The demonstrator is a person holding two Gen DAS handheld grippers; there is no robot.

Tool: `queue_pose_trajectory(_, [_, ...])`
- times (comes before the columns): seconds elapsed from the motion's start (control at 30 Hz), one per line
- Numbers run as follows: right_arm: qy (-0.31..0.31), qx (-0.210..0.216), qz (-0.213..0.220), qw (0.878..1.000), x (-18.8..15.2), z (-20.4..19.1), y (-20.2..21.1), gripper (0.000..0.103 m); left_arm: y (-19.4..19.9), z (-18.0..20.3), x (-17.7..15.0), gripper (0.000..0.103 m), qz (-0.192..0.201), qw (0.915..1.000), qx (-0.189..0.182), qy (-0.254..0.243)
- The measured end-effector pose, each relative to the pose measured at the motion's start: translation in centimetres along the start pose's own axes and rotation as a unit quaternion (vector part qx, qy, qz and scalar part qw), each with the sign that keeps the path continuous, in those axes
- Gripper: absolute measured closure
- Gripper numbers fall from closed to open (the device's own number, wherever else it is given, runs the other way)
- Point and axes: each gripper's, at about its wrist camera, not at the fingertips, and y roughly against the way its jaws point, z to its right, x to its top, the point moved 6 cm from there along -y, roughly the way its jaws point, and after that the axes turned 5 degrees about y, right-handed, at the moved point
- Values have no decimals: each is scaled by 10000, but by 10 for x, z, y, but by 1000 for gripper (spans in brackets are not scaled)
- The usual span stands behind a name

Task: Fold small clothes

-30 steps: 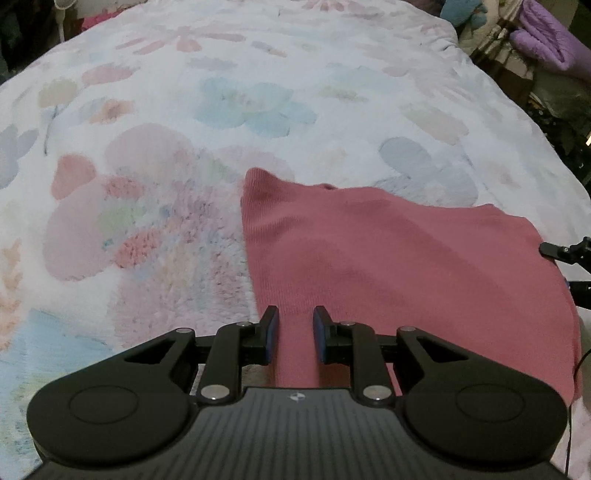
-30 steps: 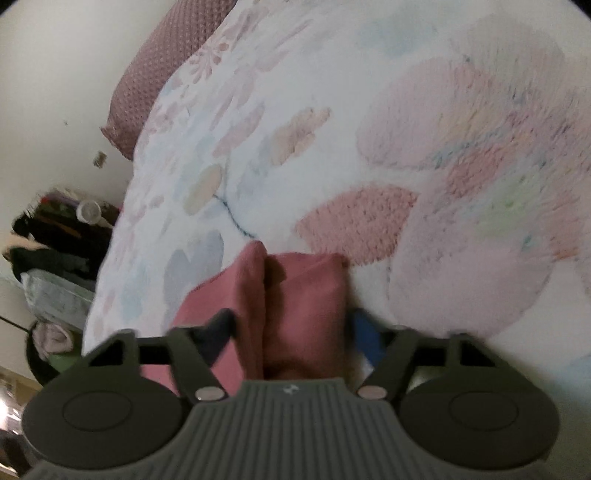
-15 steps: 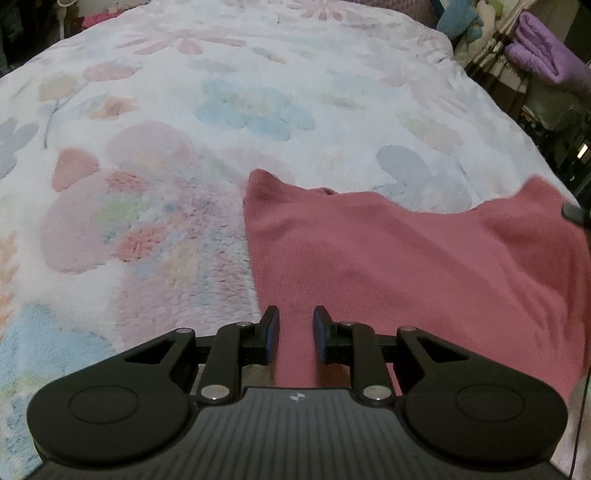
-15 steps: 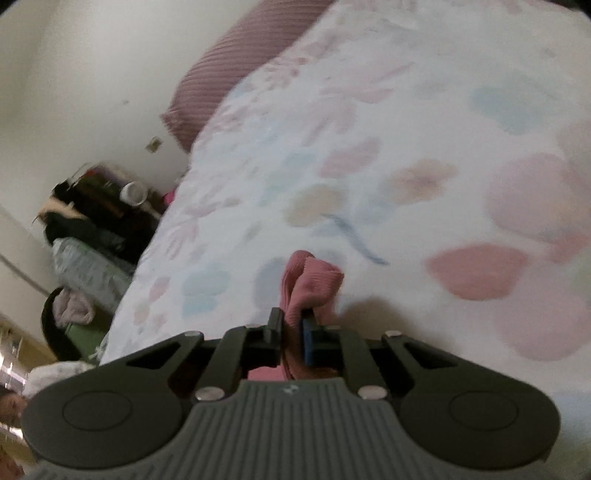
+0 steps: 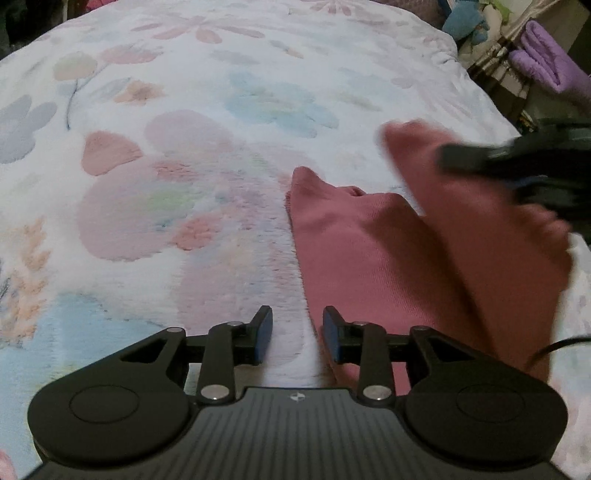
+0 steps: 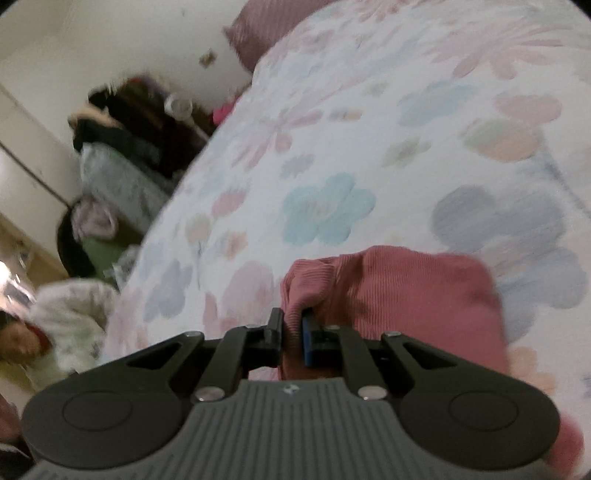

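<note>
Pink ribbed garment (image 5: pixel 369 266) lies on the floral bedspread (image 5: pixel 192 110), its bottom-left edge just beside the left gripper (image 5: pixel 297 338). That gripper's 2 blue-padded fingers (image 5: pixel 263 339) stand apart with only bedspread between them, gripping nothing; the garment's edge runs along the inner side of the right finger. To the right of the garment's flat part, a flap is lifted off the bedspread, pinched by the blurred right gripper (image 5: pixel 509 162). In the right wrist view, the right gripper (image 6: pixel 291 341) is clenched on a bunched fold of the garment (image 6: pixel 388 291), fabric squeezed between both pads. A mauve pillow (image 6: pixel 258 33) sits at the bedspread's far end.
</note>
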Motion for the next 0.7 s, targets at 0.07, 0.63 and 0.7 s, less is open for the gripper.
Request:
queue_pose_trajectory(0.07, [104,-145,-118,9998,-8,-10,-22,98,2,-3,0,65,18,10000,-42,8])
queue_pose_trajectory(0.63, [471,-375,-738,9955,-28,-48,-61,65,34,-8,-15,55,123,9999,3,53])
queue_pose_trajectory(0.7, [681,-231,-636,9954,-31,-67,-32,64,43,-6,-22,53,131,9999,75,60])
